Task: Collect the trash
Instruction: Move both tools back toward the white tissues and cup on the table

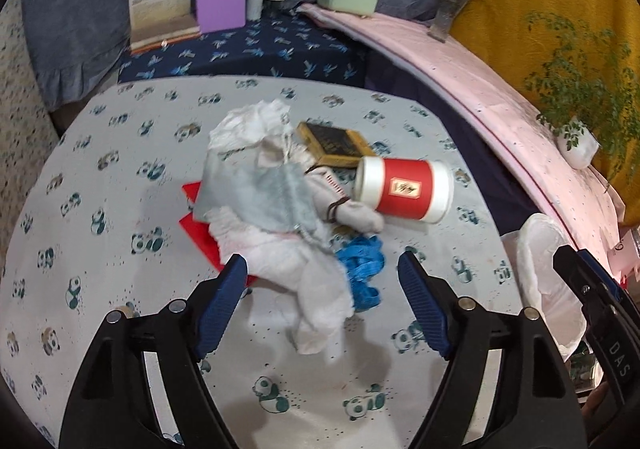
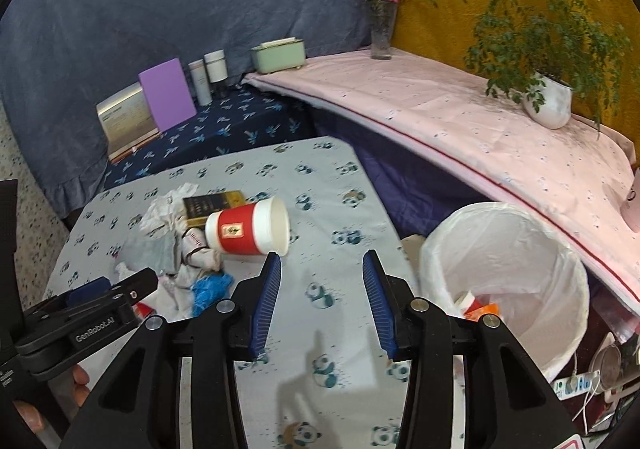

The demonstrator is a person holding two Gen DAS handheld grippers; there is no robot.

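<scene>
Left hand-held gripper (image 1: 322, 281): black plastic frame, triangular cut-outs in both arms, silver round screws at the pivots.
Left pads (image 1: 224, 305): dark blue, ribbed, long and narrow.
Right hand-held gripper (image 2: 322, 277): same black frame, silver screws, triangular cut-outs.
Right pads (image 2: 378, 305): blue, finely ribbed.
Markings: white "GenRobot.AI" on the left frame's side, white "DAS" on the right frame's side.
</scene>
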